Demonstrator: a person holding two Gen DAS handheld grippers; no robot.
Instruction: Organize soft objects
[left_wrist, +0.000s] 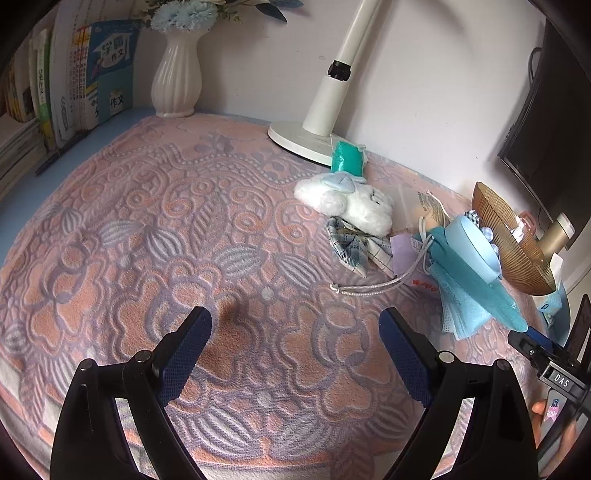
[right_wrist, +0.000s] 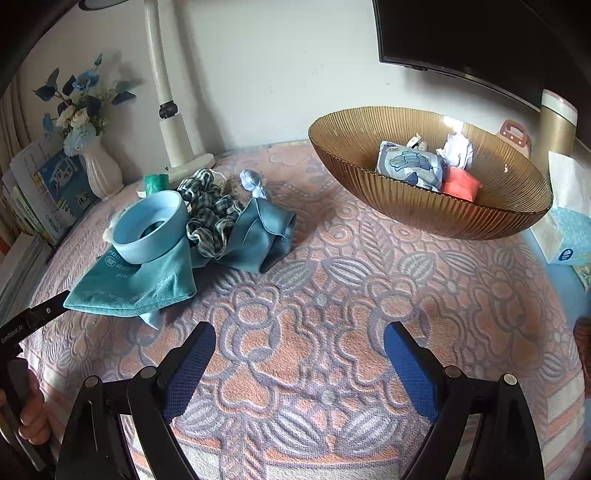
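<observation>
Between the wide-spread jaws of the left gripper (left_wrist: 295, 328) there is only the pink and lilac patterned towel (left_wrist: 184, 229) that covers the table; nothing is held, and the blue pads hang just above the cloth. Ahead of these jaws and off to their right lies the heap of soft things: a white plush toy (left_wrist: 351, 205), with a green roll (left_wrist: 347, 159) beyond it at the foot of the white lamp (left_wrist: 325, 107), a checked cloth (left_wrist: 351, 247) just in front of the plush, and a teal drawstring pouch (left_wrist: 469, 273) with its grey cord trailing toward the jaws. The right gripper (right_wrist: 299, 343) also stands with its jaws well apart and empty over the bare towel. Ahead of them and to their left, a light blue ring-shaped container (right_wrist: 151, 229) rests on a teal cloth (right_wrist: 140, 284), touching a dark checked scrunchie (right_wrist: 210, 214) and a second folded teal piece (right_wrist: 266, 232). Ahead and to the right of the same jaws sits the amber ribbed bowl (right_wrist: 424, 206), already holding a printed blue-and-white packet (right_wrist: 410, 164), a red soft item (right_wrist: 460, 186) and a crumpled white piece (right_wrist: 458, 149). A white vase (right_wrist: 101, 171) of blue flowers and a row of books (left_wrist: 74, 81) stand far beyond both grippers against the wall.
</observation>
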